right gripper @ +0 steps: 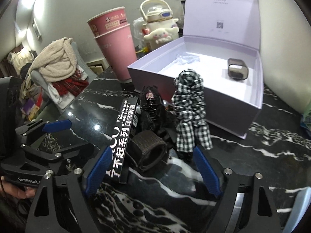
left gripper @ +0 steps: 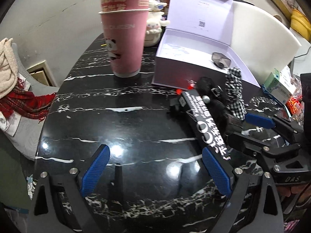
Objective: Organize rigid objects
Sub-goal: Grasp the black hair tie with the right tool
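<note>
An open lilac box [left gripper: 186, 71] [right gripper: 229, 104] stands on the black marble table [left gripper: 116, 128] with a small grey case [left gripper: 220, 59] [right gripper: 236, 71] inside. In front of it lies a pile: a long black lip-gloss box [left gripper: 206, 124] [right gripper: 121, 145], a black fuzzy hair clip [right gripper: 151, 104], a dark brown band [right gripper: 149, 151] and a black-and-white checked scrunchie [left gripper: 235, 91] [right gripper: 190, 112]. My left gripper [left gripper: 155, 165] is open and empty, left of the pile. My right gripper [right gripper: 150, 172] is open, its fingers either side of the brown band.
Two stacked pink paper cups [left gripper: 124, 33] [right gripper: 116, 48] stand behind, beside a white plush jug [right gripper: 159, 25]. A chair with a cream blanket and red scarf [right gripper: 58, 68] stands left of the table. Small boxes [left gripper: 276, 87] lie at the right edge.
</note>
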